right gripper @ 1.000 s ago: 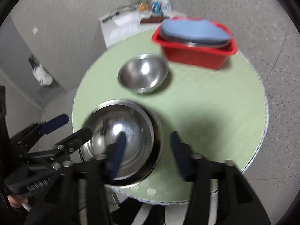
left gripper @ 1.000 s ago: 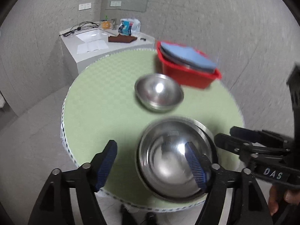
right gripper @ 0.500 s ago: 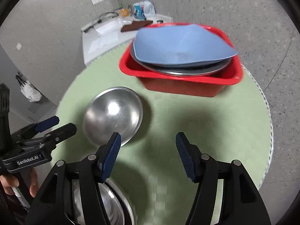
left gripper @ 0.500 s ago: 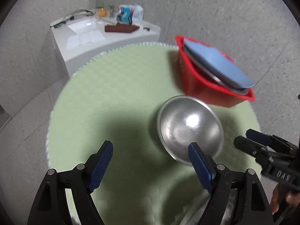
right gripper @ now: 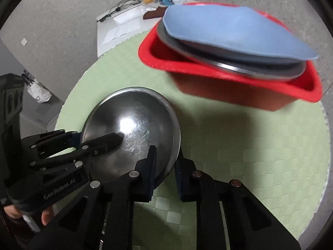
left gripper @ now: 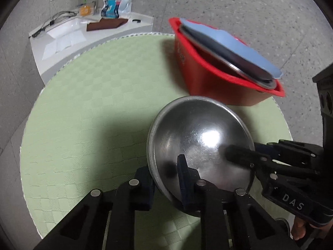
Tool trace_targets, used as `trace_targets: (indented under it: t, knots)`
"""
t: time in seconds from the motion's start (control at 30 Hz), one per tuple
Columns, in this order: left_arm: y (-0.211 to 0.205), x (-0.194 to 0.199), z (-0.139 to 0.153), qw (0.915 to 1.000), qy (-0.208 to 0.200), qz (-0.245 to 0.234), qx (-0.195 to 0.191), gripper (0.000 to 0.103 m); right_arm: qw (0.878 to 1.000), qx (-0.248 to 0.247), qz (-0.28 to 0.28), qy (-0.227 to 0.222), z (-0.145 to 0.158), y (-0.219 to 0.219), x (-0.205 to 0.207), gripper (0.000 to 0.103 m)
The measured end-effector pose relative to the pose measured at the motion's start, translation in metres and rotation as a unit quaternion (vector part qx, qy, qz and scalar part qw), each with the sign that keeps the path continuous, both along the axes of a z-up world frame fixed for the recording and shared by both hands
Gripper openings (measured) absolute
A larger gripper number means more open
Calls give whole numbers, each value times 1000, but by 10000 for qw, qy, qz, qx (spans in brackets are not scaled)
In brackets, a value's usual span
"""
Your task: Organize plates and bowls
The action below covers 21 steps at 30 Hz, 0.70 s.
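Observation:
A steel bowl (left gripper: 199, 137) sits on the round green table (left gripper: 93, 114); it also shows in the right wrist view (right gripper: 133, 125). My left gripper (left gripper: 164, 175) is shut on the bowl's near left rim, one finger inside and one outside. My right gripper (right gripper: 164, 166) is shut on its right rim the same way. A red tub (left gripper: 212, 77) behind the bowl holds a steel plate (left gripper: 229, 56) and a blue plate (left gripper: 233, 41) leaning in it; the tub (right gripper: 229, 83) also shows in the right wrist view.
A white counter (left gripper: 68, 35) with papers, cables, a brown object and packets stands beyond the table's far edge. A white bag (right gripper: 39, 91) hangs at the left wall. The grey floor surrounds the table.
Both grippers moved forward from the stacked bowls to the single bowl and closed on its opposite rims. They were open half a second ago. The stacked bowls have dropped out of view.

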<state>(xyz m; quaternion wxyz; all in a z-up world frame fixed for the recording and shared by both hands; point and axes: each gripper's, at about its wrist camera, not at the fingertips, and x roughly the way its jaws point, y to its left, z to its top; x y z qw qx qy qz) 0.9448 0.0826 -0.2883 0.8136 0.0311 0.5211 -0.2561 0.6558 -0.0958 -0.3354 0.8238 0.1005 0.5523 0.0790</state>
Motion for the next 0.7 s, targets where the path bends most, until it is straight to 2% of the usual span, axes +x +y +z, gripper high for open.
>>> trace_targets:
  t: [0.13,0.3,0.43,0.53,0.7]
  knots:
    - [7,-16,26,9995,-229,74,-186,15,9997,88,-23,-205,16,-7,-10,14]
    - [18,-55,76,9967,-714,195,-345,15,9973,136,0,-725,67,-10,-35,14]
    - [32,-96,105,9934,-989,332,-480,15,9946,186,126,-1013,105,-11,-59,14]
    - [43,-134,117,9920,-1062,464,-495,15,9935,200,244,-1092,122,-2,-80,14]
    - [50,-191,116,9924,-1042,558,-338,15,9940,243,417,-979,121,4,-119,15]
